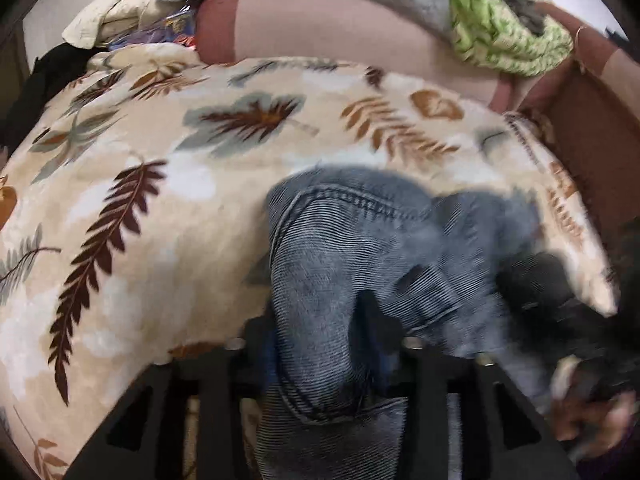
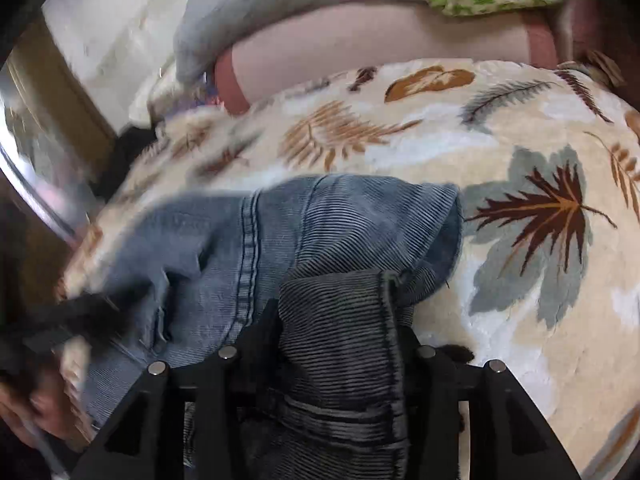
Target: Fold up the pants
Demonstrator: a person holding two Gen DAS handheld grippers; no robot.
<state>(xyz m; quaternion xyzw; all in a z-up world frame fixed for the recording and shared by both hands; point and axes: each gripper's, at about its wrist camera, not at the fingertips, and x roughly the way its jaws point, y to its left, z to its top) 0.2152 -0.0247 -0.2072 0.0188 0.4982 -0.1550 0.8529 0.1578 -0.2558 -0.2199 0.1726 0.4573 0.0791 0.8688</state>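
Carrying the jeans (image 1: 360, 264) over the bed, I have a bunch of denim wedged in each tool. In the left wrist view the left tool (image 1: 324, 344) has a thick roll of fabric running up between its fingers, and it looks clamped on that roll, though the pads themselves are hidden under the cloth. In the right wrist view the right tool (image 2: 340, 340) has a darker folded band of the jeans (image 2: 320, 232) filling the gap between its fingers, so I read that one as clamped too. The rest of the garment spills forward toward twelve o'clock onto the leaf-print blanket (image 1: 140, 184), bunched rather than flat, with a stitched seam showing. At about four o'clock in the left view the other tool is a dark blur, with a hand (image 1: 592, 420) behind it; both views are smeared, so I judge the cloth is being moved. To do this step well I would keep both grips firm, hold the two tools level with each other and pull them apart just enough to take the slack out, then lay the denim onto the bare blanket toward twelve o'clock, clear of the pillows (image 1: 320, 28) at the far edge. Letting one side sag would twist the fold.
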